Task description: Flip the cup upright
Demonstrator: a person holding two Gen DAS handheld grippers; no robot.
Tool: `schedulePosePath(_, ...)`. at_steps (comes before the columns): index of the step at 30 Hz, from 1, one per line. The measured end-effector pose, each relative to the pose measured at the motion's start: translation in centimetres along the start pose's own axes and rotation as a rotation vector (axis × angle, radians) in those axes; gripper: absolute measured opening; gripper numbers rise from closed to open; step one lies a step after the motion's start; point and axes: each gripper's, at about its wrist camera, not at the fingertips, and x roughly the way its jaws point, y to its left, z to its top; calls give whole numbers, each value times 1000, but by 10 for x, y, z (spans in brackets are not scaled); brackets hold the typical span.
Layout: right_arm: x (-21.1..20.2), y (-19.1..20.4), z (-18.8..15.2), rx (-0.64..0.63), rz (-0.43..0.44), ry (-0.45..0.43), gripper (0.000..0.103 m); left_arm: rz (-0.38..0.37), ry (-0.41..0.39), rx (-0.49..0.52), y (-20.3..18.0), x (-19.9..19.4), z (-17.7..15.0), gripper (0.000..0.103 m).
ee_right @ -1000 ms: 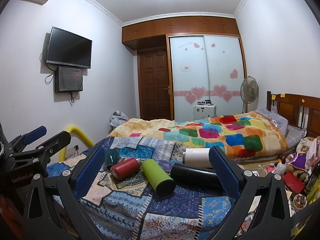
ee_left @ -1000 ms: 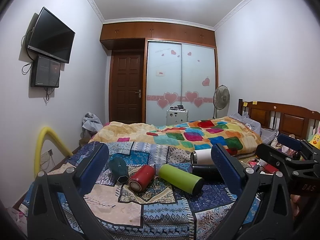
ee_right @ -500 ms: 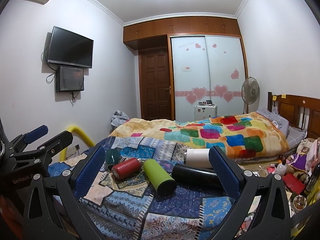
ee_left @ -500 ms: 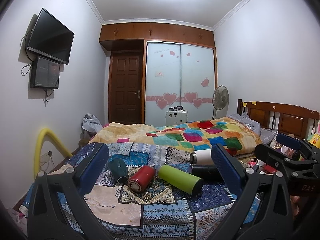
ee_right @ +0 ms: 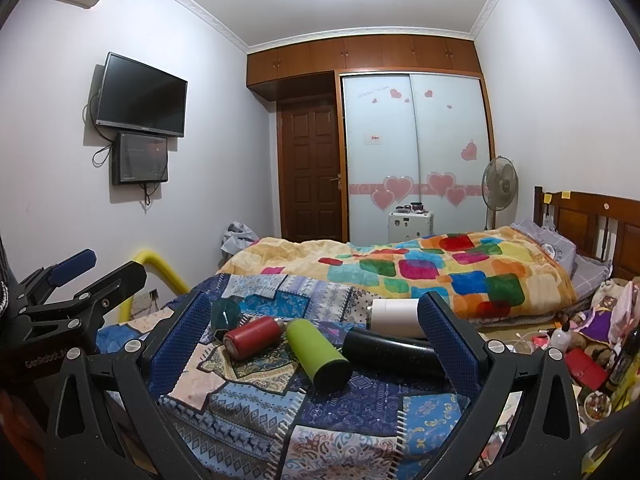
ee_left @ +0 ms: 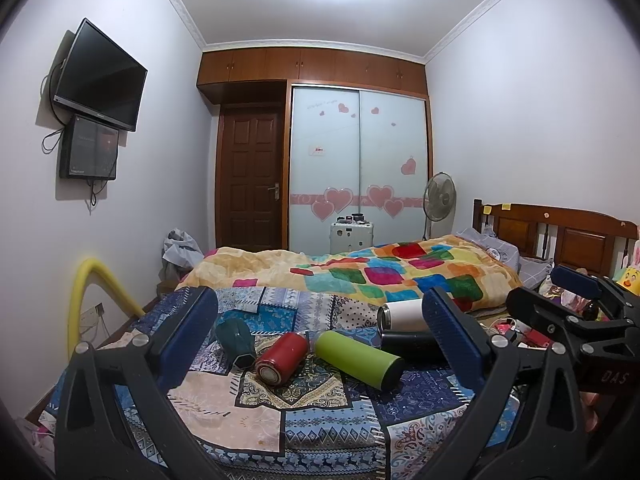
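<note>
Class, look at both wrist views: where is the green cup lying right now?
The green cup lies on its side on the patchwork quilt, mid-frame in both views, between the red cup on its left and the black cup on its right.

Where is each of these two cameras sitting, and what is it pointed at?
Left wrist view: sits on the left hand-held gripper, looking along its open blue fingers at cups lying on the bed's patchwork quilt; the right hand-held gripper shows at the right edge.
Right wrist view: sits on the right hand-held gripper, facing the same way; the left hand-held gripper shows at the left edge.
Both share the red cup, green cup, wardrobe and television.
</note>
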Motion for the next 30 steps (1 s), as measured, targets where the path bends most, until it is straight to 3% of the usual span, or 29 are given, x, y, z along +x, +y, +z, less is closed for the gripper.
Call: schedulePosePath(30, 7, 0, 2, 2, -1, 17, 103, -1, -4, -3, 1, -2, -1, 103)
